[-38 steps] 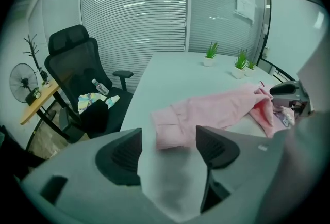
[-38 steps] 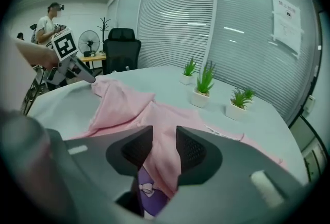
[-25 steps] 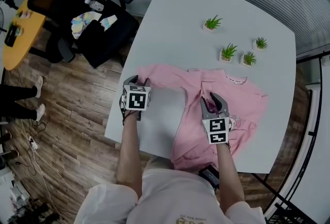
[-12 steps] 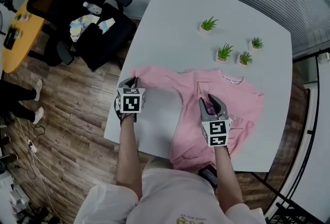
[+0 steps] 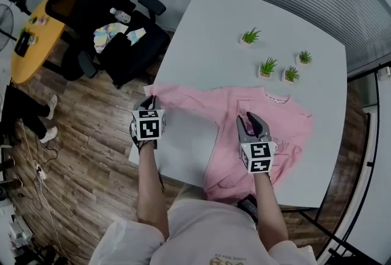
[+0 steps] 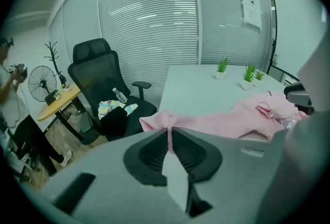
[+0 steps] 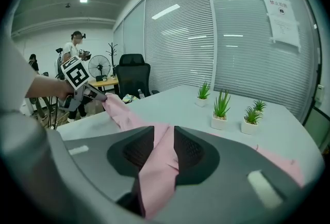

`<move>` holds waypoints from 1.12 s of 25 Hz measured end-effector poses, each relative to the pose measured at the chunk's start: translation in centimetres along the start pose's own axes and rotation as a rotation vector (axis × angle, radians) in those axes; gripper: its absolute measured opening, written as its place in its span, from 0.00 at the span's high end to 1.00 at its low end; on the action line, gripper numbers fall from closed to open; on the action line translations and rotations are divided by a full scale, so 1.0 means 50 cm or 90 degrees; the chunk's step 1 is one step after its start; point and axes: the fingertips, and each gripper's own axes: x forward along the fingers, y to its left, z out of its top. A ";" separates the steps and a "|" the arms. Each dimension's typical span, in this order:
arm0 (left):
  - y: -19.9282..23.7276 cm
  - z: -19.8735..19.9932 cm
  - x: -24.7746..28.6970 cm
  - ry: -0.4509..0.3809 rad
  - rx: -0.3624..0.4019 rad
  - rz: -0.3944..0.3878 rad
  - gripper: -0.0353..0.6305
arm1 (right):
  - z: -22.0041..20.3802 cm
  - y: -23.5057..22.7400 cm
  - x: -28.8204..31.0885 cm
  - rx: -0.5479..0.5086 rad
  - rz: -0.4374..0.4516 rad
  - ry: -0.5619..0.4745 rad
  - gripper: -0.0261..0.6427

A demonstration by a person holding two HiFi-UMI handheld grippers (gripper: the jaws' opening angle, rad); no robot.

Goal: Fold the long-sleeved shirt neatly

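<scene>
The pink long-sleeved shirt (image 5: pixel 278 117) lies on the white table (image 5: pixel 214 32). Its left sleeve (image 5: pixel 189 99) is stretched out to the table's left edge. My left gripper (image 5: pixel 150 101) has just closed its jaws and is shut on the sleeve's cuff (image 6: pixel 157 121), holding it a little above the edge; the left gripper view shows the pink cloth pinched between the pads (image 6: pixel 154 152). My right gripper (image 5: pixel 252 118) sits over the shirt's chest, its jaws lately drawn closer and shut on a fold of pink fabric (image 7: pixel 157 166). A white rectangle (image 5: pixel 189 148) lies under the shirt's left side.
Several small potted plants (image 5: pixel 267 66) stand at the table's far side. A black office chair (image 5: pixel 91 1) with clothes and a bottle is beyond the left edge, next to a yellow table (image 5: pixel 30 44). A person stands at far left (image 5: pixel 24 117).
My left gripper shut on the sleeve cuff and moved left and up, pulling the bunched sleeve out straight. The right gripper rose slightly with its fold of shirt.
</scene>
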 end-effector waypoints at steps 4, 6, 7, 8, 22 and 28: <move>0.015 0.012 -0.041 -0.012 0.013 0.017 0.90 | 0.019 0.005 -0.015 0.002 0.006 -0.014 0.76; 0.015 0.016 -0.058 -0.013 0.016 0.022 0.90 | 0.017 0.004 -0.023 0.004 0.005 -0.013 0.76; 0.012 0.018 -0.065 -0.015 0.015 0.022 0.89 | 0.016 0.002 -0.028 0.006 0.004 -0.013 0.76; 0.009 0.021 -0.071 -0.017 0.014 0.021 0.90 | 0.017 0.001 -0.033 0.008 0.003 -0.014 0.76; -0.149 0.107 -0.132 -0.082 0.078 -0.026 0.90 | 0.024 -0.060 -0.110 0.027 -0.015 -0.035 0.76; -0.241 0.127 -0.156 -0.100 0.084 -0.058 0.90 | 0.011 -0.086 -0.156 0.036 -0.028 -0.040 0.76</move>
